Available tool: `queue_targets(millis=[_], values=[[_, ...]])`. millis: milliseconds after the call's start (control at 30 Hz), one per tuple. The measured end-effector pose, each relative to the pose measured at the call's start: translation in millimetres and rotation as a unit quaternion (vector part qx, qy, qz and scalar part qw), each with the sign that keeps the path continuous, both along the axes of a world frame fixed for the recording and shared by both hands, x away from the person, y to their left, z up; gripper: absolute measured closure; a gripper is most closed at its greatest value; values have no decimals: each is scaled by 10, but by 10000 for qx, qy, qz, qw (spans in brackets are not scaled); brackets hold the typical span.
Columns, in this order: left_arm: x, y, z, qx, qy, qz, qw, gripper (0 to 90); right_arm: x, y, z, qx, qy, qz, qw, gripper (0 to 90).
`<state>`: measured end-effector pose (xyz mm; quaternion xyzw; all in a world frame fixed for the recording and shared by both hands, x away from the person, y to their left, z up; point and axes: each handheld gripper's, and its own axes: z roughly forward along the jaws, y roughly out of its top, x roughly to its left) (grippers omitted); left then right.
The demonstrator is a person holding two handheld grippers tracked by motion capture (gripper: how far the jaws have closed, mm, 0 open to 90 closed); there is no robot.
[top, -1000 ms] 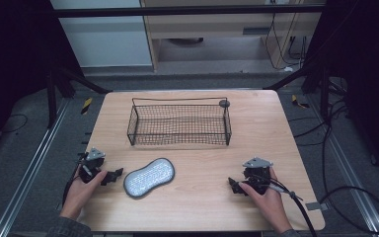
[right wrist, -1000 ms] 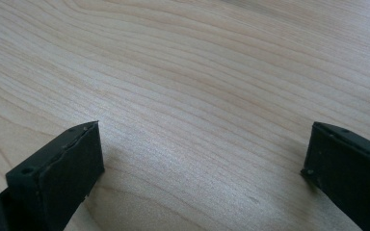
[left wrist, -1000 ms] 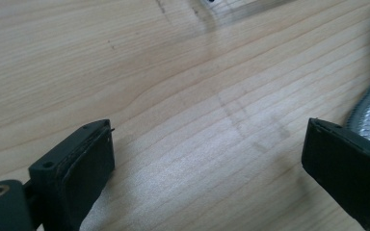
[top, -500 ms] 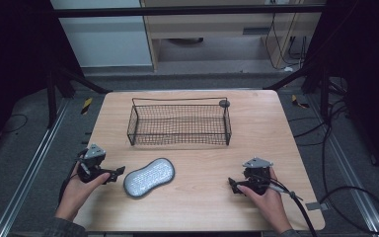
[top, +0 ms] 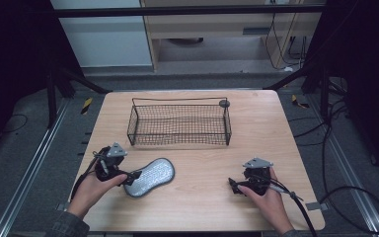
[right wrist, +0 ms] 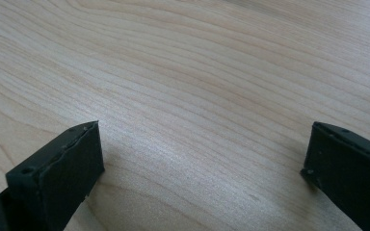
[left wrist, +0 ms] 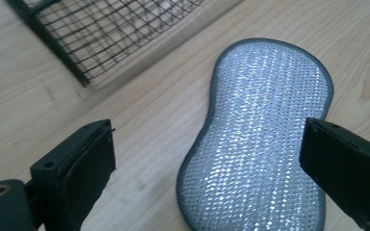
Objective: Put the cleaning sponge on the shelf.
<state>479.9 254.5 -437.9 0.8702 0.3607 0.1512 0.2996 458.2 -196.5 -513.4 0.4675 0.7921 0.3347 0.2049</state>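
Left gripper (top: 131,177) is right at the near end of the silver scrubbing pad (top: 150,177), jaws spread wide, one on each side of the pad's narrow end. That is how the left gripper view reads too: the pad (left wrist: 260,139) lies flat on the bench (top: 256,128) between the two black jaws, not yet pinched. My read is that the wide spread is there to straddle the pad edge before closing, since a thin, soft pad lying flat offers little to grab except its rim.

Right gripper (top: 233,186) rests low at the near right of the bench, well apart from the pad, jaws also wide with bare wood between them. It looks parked, keeping out of the way.

The wire basket (top: 177,123) stands upright behind the pad, near but not touching, open top facing up, a likely place for the pad to go.

The count: one pad, one basket, two grippers, two hands.
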Motion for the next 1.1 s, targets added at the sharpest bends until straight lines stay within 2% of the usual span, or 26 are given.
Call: queue_targets(millis=[67, 133, 167, 200, 300, 367, 400, 467, 533, 600, 667, 700, 733, 767, 967, 1100], values=[[23, -82, 1, 178, 67, -94, 9998, 48, -2, -1, -1, 8, -3, 7, 10000, 4], [31, -116, 13, 222, 93, -149, 9996, 47, -2, -1, -1, 6, -4, 9, 10000, 4], [46, -179, 50, 356, 134, -277, 9989, 45, -3, 1, 1, 26, 16, -6, 10000, 4], [46, -179, 50, 356, 134, -277, 9989, 41, -3, 1, 1, 26, 16, -6, 10000, 4], [61, -273, 103, 568, 209, -464, 9971, 49, -1, -1, -1, 6, -5, 9, 10000, 4], [62, -293, 111, 608, 232, -480, 9967, 46, -3, 2, 1, 27, 17, -8, 10000, 4], [68, -324, 126, 561, 338, -529, 9965, 45, -4, 2, 1, 28, 18, -9, 10000, 4], [69, -345, 136, 560, 379, -568, 9961, 43, -3, 2, 1, 27, 15, -7, 10000, 4], [65, -393, 164, 740, 362, -667, 9944, 44, -5, 2, 1, 26, 21, -13, 10000, 4], [61, -411, 162, 747, 367, -673, 9943, 40, -5, 3, 1, 29, 22, -15, 10000, 4], [59, -438, 151, 860, 397, -753, 9926, 39, -5, 2, 1, 26, 21, -13, 10000, 4], [65, -454, 126, 934, 473, -819, 9911, 36, -4, 4, 1, 26, 18, -22, 10000, 4], [65, -454, 126, 934, 473, -819, 9911, 35, -2, 3, -1, 7, -1, -15, 10000, 3], [78, -468, 96, 1063, 527, -858, 9892, 36, -2, 4, -1, 7, -1, -18, 10000, 4], [99, -502, 60, 1161, 636, -921, 9869, 43, -4, 5, 1, 24, 15, -31, 10000, 4], [106, -516, 32, 1246, 748, -1036, 9839, 43, -4, 7, 2, 25, 24, -39, 10000, 4]])
